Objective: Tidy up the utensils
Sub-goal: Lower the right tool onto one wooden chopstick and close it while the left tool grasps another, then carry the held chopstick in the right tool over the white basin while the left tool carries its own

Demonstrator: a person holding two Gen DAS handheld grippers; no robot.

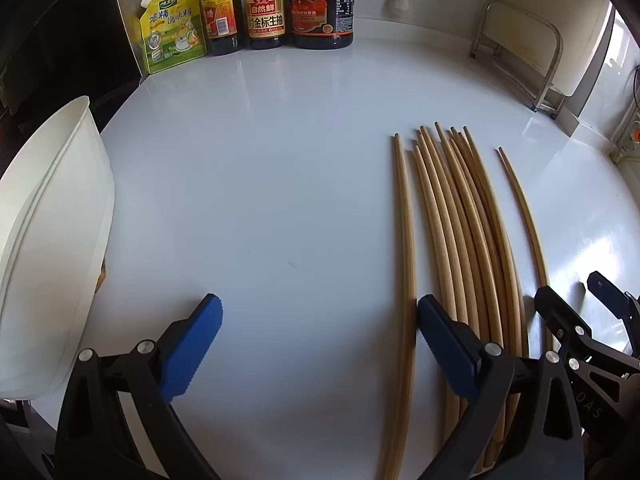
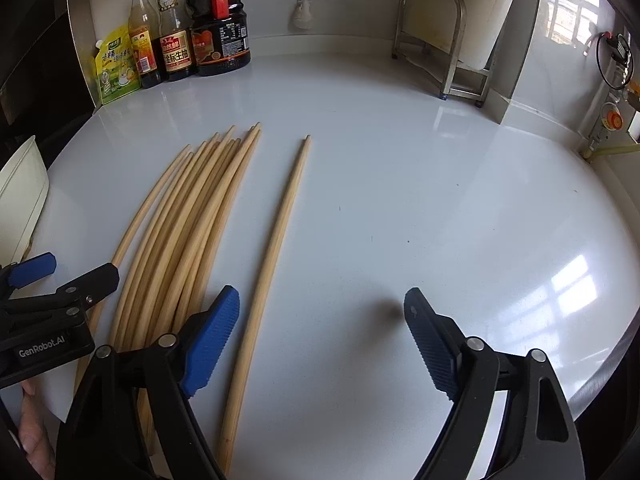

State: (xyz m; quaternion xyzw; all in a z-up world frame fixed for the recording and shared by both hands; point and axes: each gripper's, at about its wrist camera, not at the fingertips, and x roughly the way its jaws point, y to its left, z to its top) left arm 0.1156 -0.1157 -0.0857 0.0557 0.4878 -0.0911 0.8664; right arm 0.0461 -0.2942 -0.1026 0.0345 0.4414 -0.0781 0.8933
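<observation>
Between my two grippers on the white counter (image 1: pixel 280 140) lies a bundle of pale wooden chopsticks (image 1: pixel 460 220), long and thin, tips fanned toward the sauce bottles (image 1: pixel 264 4). One loose chopstick (image 1: pixel 404 220) sits just inside my left gripper (image 1: pixel 320 320), next to its right pad; another stray chopstick (image 2: pixel 276 248) lies just inside my right gripper (image 2: pixel 322 312), near its left pad. Both sets of jaws stand wide, gripping nothing, angled down at the counter. Off past the left jaw there's a white container (image 1: pixel 56 220).
</observation>
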